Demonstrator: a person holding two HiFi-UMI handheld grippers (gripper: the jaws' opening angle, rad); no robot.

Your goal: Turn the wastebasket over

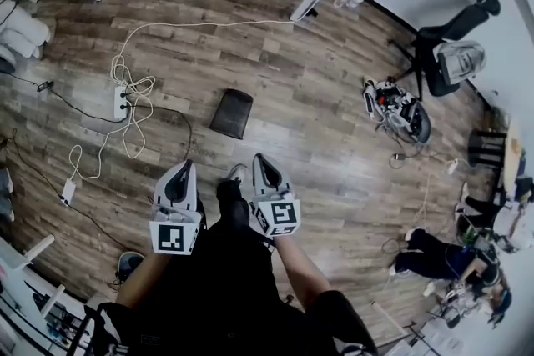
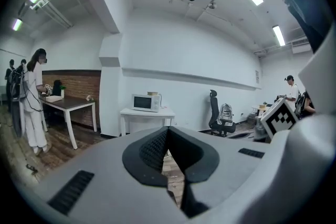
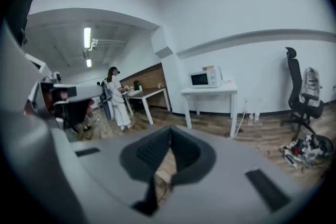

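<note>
left gripper [image 1: 178,182] and right gripper [image 1: 265,173] side by side, jaws pressed together, nothing in them. dark wastebasket [image 1: 232,113] on the wood floor [image 1: 317,129] straight ahead between their lines, apart from both, long axis running away; right looks slightly nearer.

Pale grey left tool [image 1: 187,167] and right tool [image 1: 258,158], black-and-white square-patterned marker cubes [image 1: 173,238] at their backs. Black rectangular mesh wastebasket [image 1: 231,113] ahead, on grey-brown streaked wood-plank floor [image 1: 275,79]. White looping cable [image 1: 133,87] left of them.
</note>
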